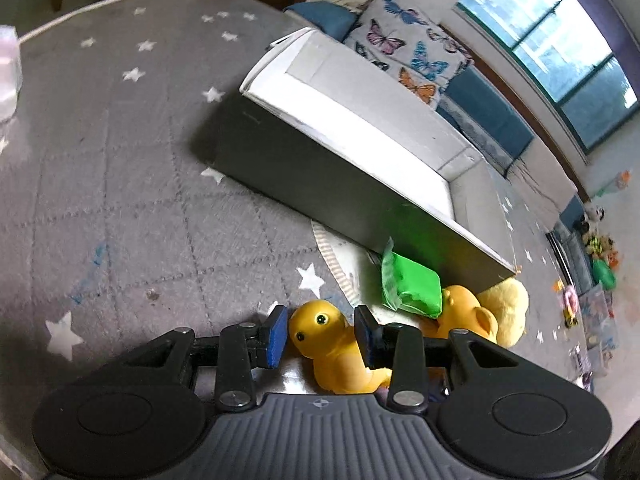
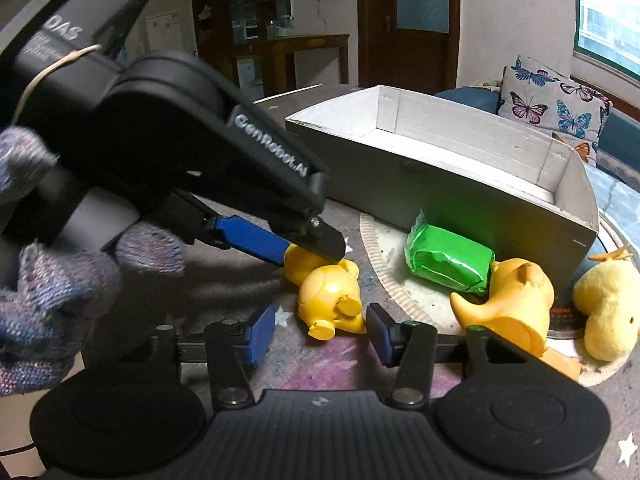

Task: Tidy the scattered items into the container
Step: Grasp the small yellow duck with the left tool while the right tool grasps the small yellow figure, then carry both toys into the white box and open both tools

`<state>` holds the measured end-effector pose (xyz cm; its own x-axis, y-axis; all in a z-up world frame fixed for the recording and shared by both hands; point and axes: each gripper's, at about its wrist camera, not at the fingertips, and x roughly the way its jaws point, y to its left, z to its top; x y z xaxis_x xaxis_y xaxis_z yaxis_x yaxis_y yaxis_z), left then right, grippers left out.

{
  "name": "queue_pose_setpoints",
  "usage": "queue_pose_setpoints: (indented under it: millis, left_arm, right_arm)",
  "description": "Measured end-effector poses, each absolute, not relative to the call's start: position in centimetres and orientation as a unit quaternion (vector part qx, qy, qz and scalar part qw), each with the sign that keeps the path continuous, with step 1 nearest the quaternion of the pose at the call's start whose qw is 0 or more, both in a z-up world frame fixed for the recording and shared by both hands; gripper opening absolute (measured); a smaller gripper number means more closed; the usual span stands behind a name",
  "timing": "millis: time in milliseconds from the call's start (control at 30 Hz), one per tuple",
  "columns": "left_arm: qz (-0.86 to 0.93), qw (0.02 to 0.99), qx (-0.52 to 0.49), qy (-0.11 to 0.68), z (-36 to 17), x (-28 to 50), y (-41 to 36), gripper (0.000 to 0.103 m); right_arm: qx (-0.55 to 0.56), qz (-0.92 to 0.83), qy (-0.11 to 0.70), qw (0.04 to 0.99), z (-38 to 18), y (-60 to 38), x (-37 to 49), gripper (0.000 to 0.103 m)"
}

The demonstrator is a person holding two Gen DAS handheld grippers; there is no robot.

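Note:
A yellow plastic toy figure (image 1: pixel 334 350) lies on the grey star rug, its head between the blue pads of my left gripper (image 1: pixel 322 332); the pads are around it and seem to touch. In the right wrist view the same toy (image 2: pixel 330 294) lies in front of my open, empty right gripper (image 2: pixel 320 330), with the left gripper (image 2: pixel 308 248) reaching onto it from the left. A green packet (image 2: pixel 448 260), a second yellow plastic toy (image 2: pixel 512 300) and a yellow plush chick (image 2: pixel 608 308) lie beside the open white box (image 2: pixel 440 184).
A round woven mat (image 2: pixel 384 256) lies under the packet and toys. A butterfly cushion (image 2: pixel 556 108) and blue cushions sit behind the box. Small toys are scattered on the floor at far right in the left wrist view (image 1: pixel 592 280). A gloved hand (image 2: pixel 48 300) holds the left gripper.

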<state>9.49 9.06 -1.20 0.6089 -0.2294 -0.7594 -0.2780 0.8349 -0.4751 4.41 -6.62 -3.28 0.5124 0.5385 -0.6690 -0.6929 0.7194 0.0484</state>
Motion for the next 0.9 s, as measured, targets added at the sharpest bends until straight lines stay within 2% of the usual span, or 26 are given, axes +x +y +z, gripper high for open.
queue_pose_setpoints:
  millis: [267,300,333,400,900]
  left_arm:
    - [0.039,0.826,-0.312,0.468,-1.5,10.5,9.5,0.039]
    - [0.035,0.824,-0.312,0.472,-1.5,10.6,9.3,0.039]
    - [0.031,0.821,-0.313,0.476,-1.6,10.7,9.1,0.038]
    - [0.024,0.821,-0.310,0.480,-1.7,10.7,8.7,0.036]
    - [-0.014,0.852,-0.275,0.445,2.6,11.2,6.8,0.036]
  right_arm:
    - [-0.100,0.352,0.347,0.864,-3.8,-6.4,5.3,0.049]
    - [-0.097,0.352,0.348,0.863,-3.9,-6.4,5.3,0.046]
    - [-0.093,0.353,0.350,0.863,-4.0,-6.5,5.3,0.039]
    - [-0.087,0.354,0.352,0.862,-4.0,-6.6,5.4,0.033]
    - [-0.060,0.337,0.310,0.887,-1.2,-8.7,5.7,0.032]
